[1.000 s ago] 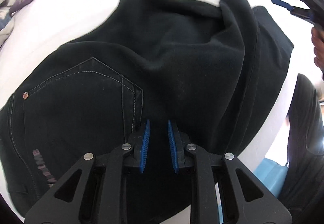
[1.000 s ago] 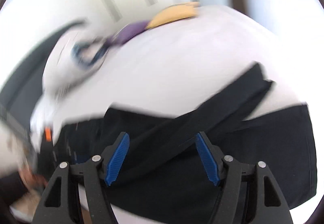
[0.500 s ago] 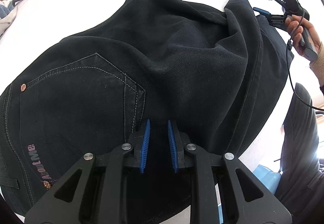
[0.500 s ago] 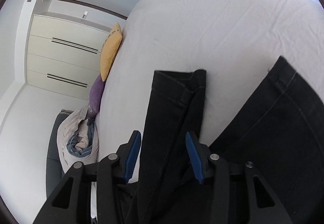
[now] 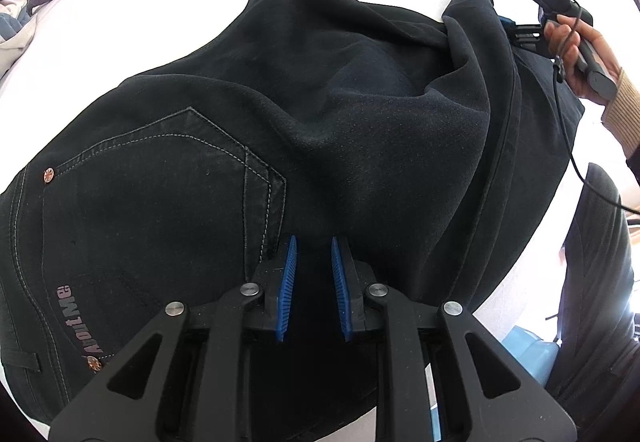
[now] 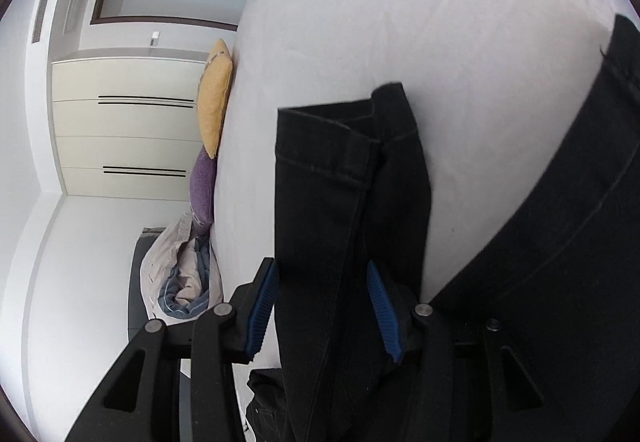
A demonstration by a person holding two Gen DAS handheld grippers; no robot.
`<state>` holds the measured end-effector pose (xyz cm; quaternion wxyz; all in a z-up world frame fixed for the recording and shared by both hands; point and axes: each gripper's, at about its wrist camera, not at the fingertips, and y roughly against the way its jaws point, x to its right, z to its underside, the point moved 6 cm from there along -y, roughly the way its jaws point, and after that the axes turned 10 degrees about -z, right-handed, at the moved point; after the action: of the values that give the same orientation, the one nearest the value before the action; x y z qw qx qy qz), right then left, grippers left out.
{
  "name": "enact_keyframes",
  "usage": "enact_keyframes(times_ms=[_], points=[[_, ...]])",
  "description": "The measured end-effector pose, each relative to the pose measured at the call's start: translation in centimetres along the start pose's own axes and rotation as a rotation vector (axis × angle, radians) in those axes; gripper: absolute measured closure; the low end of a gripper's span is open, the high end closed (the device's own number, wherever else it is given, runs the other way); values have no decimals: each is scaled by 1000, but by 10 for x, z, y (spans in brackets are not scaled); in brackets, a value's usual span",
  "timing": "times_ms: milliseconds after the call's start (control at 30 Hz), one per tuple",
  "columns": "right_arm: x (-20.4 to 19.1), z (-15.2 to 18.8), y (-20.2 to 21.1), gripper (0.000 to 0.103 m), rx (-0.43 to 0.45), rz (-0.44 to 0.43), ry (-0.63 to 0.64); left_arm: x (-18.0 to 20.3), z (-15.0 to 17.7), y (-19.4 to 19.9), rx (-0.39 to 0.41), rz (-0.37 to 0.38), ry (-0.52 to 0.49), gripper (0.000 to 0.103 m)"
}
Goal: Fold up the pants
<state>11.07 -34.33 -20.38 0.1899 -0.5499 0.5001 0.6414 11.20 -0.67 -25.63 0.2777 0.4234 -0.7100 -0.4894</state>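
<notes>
Black jeans [image 5: 360, 122] lie bunched on the white bed [image 5: 140, 22], back pocket and a logo at the left. My left gripper [image 5: 314, 282] points down at the seat, pads close together on a pinch of the fabric, with creases running to it. At the far right one leg stands up in a peak beside my right gripper [image 5: 492, 2], held by a hand [image 5: 576, 42]. In the right wrist view the hemmed leg end [image 6: 328, 146] runs out between the blue pads of the right gripper [image 6: 322, 306], which press on its bunched sides. More of the jeans [image 6: 560, 242] lies at the right.
A yellow pillow [image 6: 214, 102] and a purple pillow [image 6: 202, 190] sit at the bed's far end, with a crumpled bundle of bedding [image 6: 184, 274] beside them and a cream wardrobe [image 6: 120, 122] behind. A dark chair back [image 5: 592, 282] and a blue object [image 5: 528, 354] stand off the bed's edge.
My right gripper swung down to the leg end, rolled onto its side, and its jaws narrowed around the fabric. My left gripper stayed on the seat of the jeans.
</notes>
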Motion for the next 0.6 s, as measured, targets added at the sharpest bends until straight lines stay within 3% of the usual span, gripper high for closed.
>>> enact_keyframes(times_ms=[133,267,333,600], points=[[-7,-13,4,53,45,-98,7,-1,0,0,-3,0,-2,85],[-17,-14,-4,83,24,-150,42,-1,0,0,-4,1,0,85],[-24,-13,-7,91,18,-151,82,-2,0,0,-5,1,0,85],[-58,-9,20,97,68,-96,218,-3,2,0,0,-6,-6,85]])
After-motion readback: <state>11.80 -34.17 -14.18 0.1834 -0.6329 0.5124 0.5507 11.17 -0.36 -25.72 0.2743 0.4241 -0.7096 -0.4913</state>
